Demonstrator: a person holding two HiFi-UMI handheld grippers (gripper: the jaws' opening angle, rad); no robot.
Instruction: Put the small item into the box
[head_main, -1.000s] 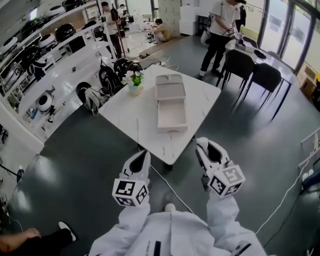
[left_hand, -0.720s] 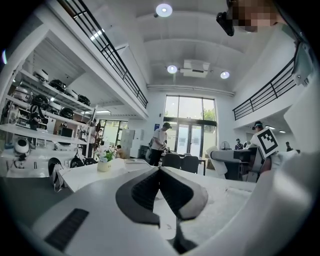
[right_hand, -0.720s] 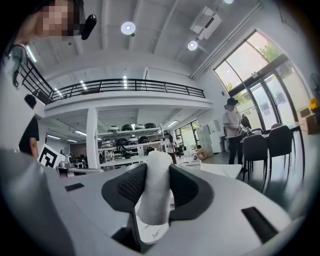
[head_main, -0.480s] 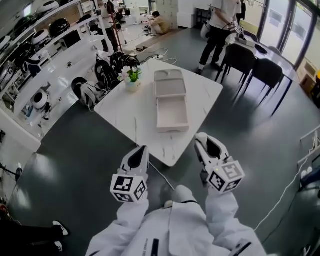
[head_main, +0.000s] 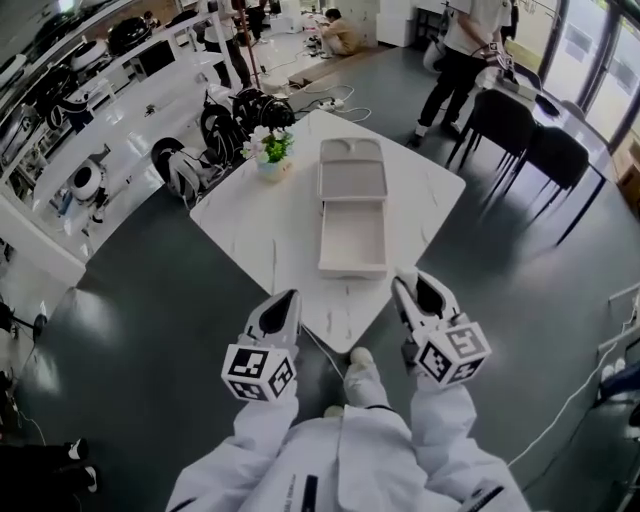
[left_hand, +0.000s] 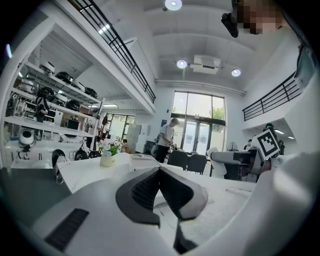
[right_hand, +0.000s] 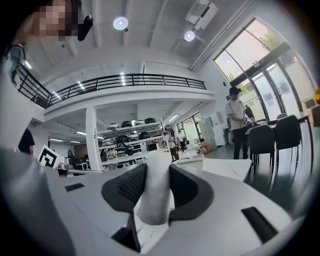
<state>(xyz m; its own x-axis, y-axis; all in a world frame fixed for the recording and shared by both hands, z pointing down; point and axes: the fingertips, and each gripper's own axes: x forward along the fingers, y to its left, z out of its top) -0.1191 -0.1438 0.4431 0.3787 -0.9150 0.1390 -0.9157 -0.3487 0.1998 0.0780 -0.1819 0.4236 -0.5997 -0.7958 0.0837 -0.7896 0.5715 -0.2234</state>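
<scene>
Small white roll (right_hand: 153, 195) upright at centre frame, clamped between the right gripper's (right_hand: 152, 182) dark pads, left gripper (left_hand: 160, 175) jaws pressed together, open box (head_main: 352, 270) mid-frame on white table (head_main: 260, 235), pale floor showing, lid (head_main: 352, 172) at its upper end

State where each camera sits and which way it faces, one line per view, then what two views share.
Head view: on the person's head, looking steeply down at the table and open box; white sleeves, left gripper and right gripper show.
Left gripper view: on the left gripper, looking along its shut, empty jaws across the table toward glass doors.
Right gripper view: on the right gripper, looking along jaws clamped on a small white item toward shelving.
Shared: both gripper views show the standing person beside dark chairs.
</scene>
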